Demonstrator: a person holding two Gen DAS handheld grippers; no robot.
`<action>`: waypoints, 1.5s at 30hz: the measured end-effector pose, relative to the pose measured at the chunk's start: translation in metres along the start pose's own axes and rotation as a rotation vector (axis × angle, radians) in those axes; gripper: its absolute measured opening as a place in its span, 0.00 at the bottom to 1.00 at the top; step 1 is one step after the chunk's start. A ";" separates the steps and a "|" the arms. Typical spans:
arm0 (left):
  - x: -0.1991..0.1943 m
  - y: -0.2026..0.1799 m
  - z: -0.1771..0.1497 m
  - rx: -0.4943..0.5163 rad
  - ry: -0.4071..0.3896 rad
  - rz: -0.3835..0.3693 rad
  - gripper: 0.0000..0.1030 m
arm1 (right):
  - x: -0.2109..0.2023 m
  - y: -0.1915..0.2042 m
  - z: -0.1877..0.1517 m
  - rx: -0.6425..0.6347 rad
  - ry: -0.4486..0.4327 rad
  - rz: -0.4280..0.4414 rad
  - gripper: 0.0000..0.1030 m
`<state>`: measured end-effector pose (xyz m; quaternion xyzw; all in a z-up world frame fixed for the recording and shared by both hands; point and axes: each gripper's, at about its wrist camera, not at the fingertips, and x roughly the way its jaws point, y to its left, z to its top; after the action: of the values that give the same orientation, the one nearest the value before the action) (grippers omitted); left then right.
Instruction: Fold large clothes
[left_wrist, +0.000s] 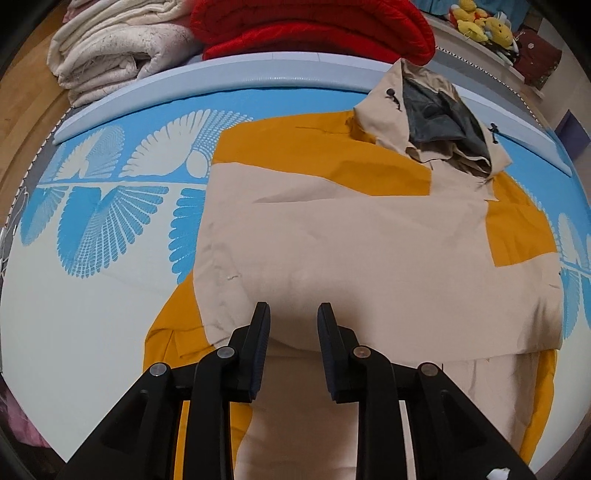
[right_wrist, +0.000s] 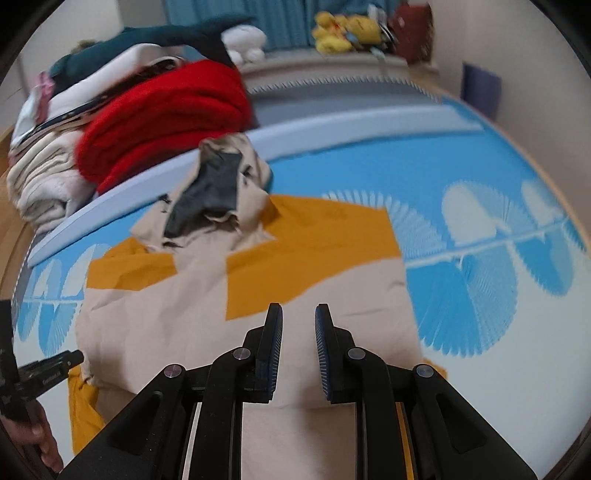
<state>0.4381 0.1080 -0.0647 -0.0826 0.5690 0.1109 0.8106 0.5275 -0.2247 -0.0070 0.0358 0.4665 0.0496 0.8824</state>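
Both the left gripper (left_wrist: 293, 314) and right gripper (right_wrist: 298, 315) hover parted and empty over the jacket (left_wrist: 369, 240) (sleeves seemingly folded in), so pinch its near hem squarely, both layers, before folding toward the hood (left_wrist: 439, 118).

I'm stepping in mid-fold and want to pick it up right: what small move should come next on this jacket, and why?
Probably lower the left gripper onto the jacket hem below it and pinch. Both it and the right gripper hang open and empty above the beige panel. The sides look folded in, but the hood end lies uncovered, so a fold towards the hood seems due.
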 end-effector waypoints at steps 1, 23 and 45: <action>-0.003 -0.001 -0.003 -0.001 -0.007 -0.001 0.22 | -0.009 0.004 -0.001 -0.015 -0.016 0.002 0.19; -0.099 -0.046 -0.018 0.078 -0.420 -0.102 0.60 | -0.062 -0.007 -0.035 -0.102 -0.075 -0.012 0.55; 0.024 -0.107 0.192 0.013 -0.254 -0.078 0.36 | -0.020 -0.095 -0.001 0.088 0.049 -0.047 0.53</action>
<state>0.6491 0.0574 -0.0210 -0.0846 0.4588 0.0852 0.8804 0.5207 -0.3212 -0.0019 0.0623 0.4904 0.0094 0.8692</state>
